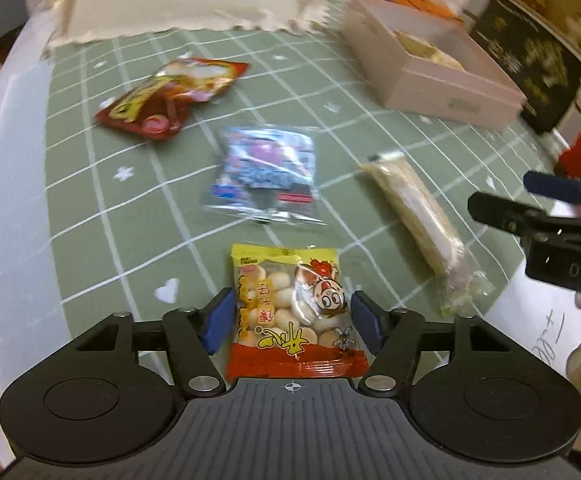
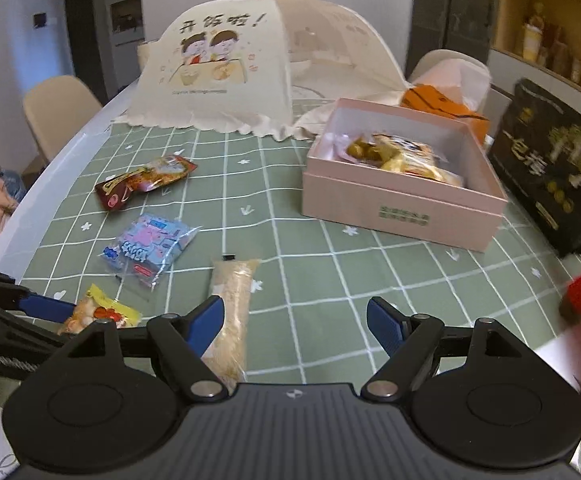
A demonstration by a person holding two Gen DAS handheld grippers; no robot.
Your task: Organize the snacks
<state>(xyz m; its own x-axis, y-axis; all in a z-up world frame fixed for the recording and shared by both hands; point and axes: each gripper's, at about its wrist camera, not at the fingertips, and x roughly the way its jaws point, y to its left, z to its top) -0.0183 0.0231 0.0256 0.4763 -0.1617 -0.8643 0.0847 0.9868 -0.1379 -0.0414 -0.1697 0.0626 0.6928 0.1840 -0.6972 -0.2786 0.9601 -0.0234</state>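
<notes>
My left gripper (image 1: pixel 292 322) is around a yellow and red packet of round biscuits (image 1: pixel 290 312), its blue pads at both edges of the packet. The packet also shows in the right wrist view (image 2: pixel 102 314). My right gripper (image 2: pixel 295 322) is open and empty above the tablecloth; it also shows in the left wrist view (image 1: pixel 538 208). A long beige snack bar (image 2: pixel 232 312) lies beside its left finger. A blue packet (image 2: pixel 148 248) and a red packet (image 2: pixel 142 184) lie further left. An open pink box (image 2: pixel 402 196) holds several snacks.
A green checked tablecloth (image 2: pixel 322 280) covers the table. A mesh food cover (image 2: pixel 218 68) stands at the back. A black gift box (image 2: pixel 550 168) and an orange box (image 2: pixel 438 104) are at the right. A white paper (image 1: pixel 542 320) lies by the near edge. Chairs surround the table.
</notes>
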